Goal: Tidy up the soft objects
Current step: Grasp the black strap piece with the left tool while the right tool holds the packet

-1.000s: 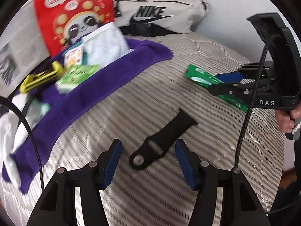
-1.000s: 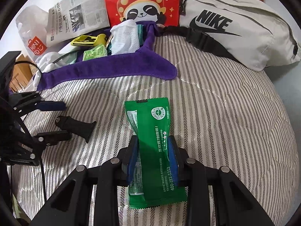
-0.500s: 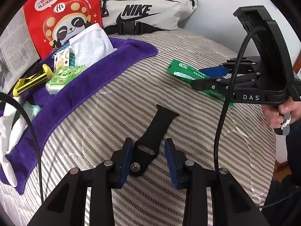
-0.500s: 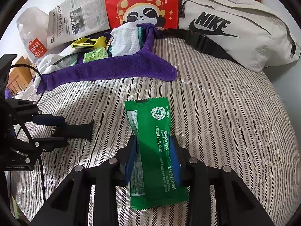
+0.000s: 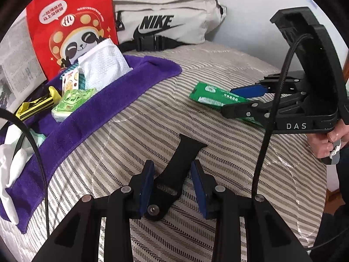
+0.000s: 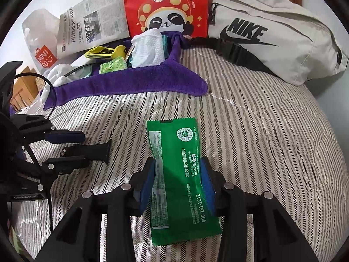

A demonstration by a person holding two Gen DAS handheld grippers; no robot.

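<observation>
Where the strap lies: the black rubber watch strap (image 5: 174, 174) rests mid-bed on the striped quilt (image 5: 218, 235), long axis running away between the left gripper (image 5: 172, 185) jaws.
Left jaws: narrowed beside the strap; contact unclear.
Right jaws: just been opening; right gripper (image 6: 177, 185) flanks the green foil sachet (image 6: 178, 170).
Room: clear quilt toward the purple towel (image 5: 87, 118) along the far edge.

Bare striped bedspread (image 6: 250, 131) before purple towel (image 6: 130, 83)
</observation>
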